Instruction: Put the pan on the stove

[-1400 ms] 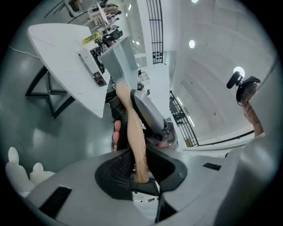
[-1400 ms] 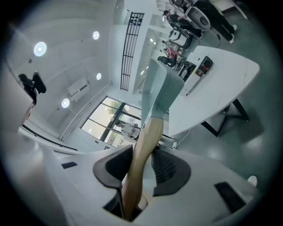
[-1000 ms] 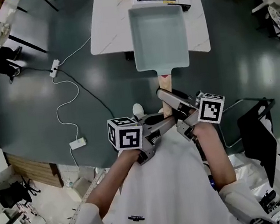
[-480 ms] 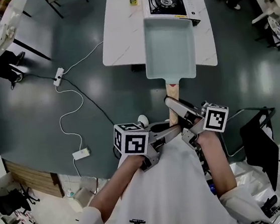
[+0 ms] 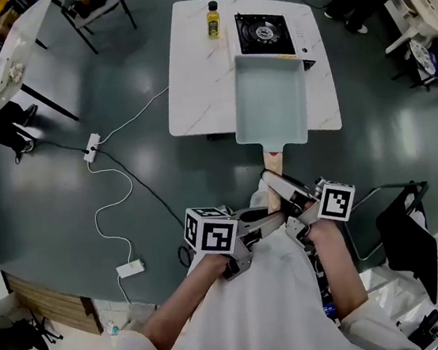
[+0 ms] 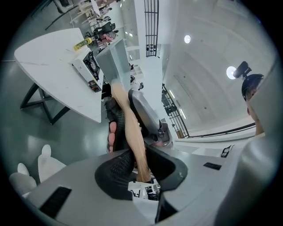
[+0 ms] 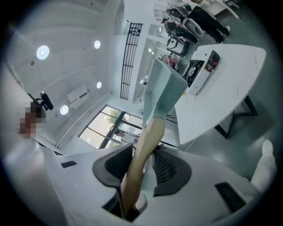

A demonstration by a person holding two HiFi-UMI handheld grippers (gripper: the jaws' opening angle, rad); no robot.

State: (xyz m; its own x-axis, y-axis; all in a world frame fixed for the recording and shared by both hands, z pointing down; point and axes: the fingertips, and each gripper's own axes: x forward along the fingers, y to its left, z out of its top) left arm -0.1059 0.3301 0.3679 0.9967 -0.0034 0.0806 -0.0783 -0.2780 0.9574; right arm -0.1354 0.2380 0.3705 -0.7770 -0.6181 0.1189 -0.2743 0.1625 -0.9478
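A pale teal rectangular pan (image 5: 269, 97) is held in the air over the white table (image 5: 199, 77), and its far rim reaches the front edge of the black single-burner stove (image 5: 265, 34). Its wooden handle (image 5: 273, 162) runs back toward me. My left gripper (image 5: 258, 225) and right gripper (image 5: 283, 192) are both shut on that handle, right ahead of left. In the left gripper view the handle (image 6: 132, 132) passes between the pads of the gripper (image 6: 139, 170) up to the pan (image 6: 116, 59). The right gripper (image 7: 137, 170) likewise clamps the handle (image 7: 143, 145) below the pan (image 7: 163, 92).
A yellow bottle (image 5: 213, 19) stands on the table left of the stove. A power strip (image 5: 91, 146) and white cable lie on the dark floor to the left. A black chair (image 5: 403, 223) is at my right. Another table (image 5: 17, 44) stands at far left.
The table and stove have come further into view and the pan has moved forward over the table, its far rim now at the stove's front. Both grippers keep their hold.
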